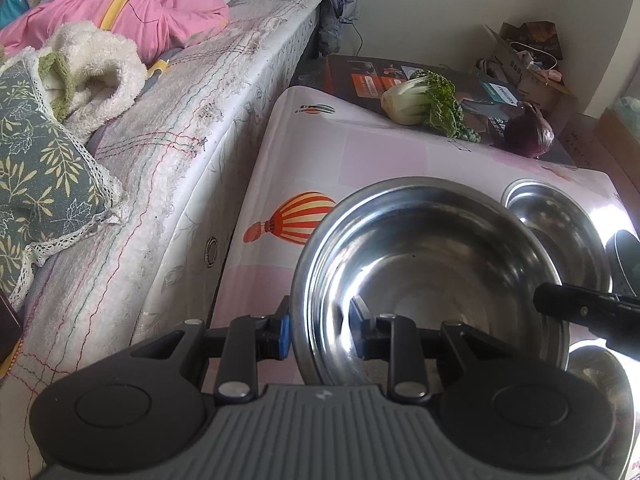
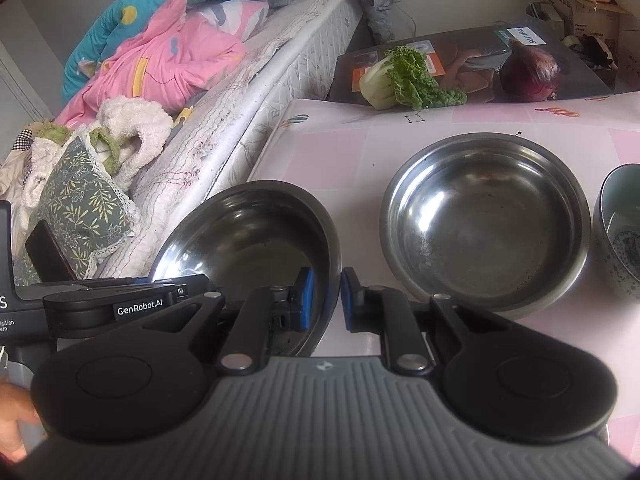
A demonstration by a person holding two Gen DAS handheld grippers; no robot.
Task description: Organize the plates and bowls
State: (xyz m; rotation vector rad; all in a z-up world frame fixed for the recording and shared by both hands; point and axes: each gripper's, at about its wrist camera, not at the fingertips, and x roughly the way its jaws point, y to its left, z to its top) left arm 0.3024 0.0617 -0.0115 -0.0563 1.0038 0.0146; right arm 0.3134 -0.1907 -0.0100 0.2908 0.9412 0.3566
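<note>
Both the left gripper (image 1: pixel 320 336) and right gripper (image 2: pixel 325 300) have fingers clenched on the steel bowl's (image 1: pixel 432 264) rim (lifted, seemingly), the second bowl (image 2: pixel 486 220) at two o'clock still awaiting stacking.

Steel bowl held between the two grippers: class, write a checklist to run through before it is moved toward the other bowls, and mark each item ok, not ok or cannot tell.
1. left gripper clamped across the rim of the held steel bowl: ok.
2. right gripper clamped on the opposite rim: ok.
3. Held steel bowl empty: ok.
4. second steel bowl upright and empty, ready for nesting: ok.
5. ceramic bowl out of the way: cannot tell, the picture edge cuts it off.
6. Held steel bowl lifted clear of the table: cannot tell, its underside is hidden.
</note>
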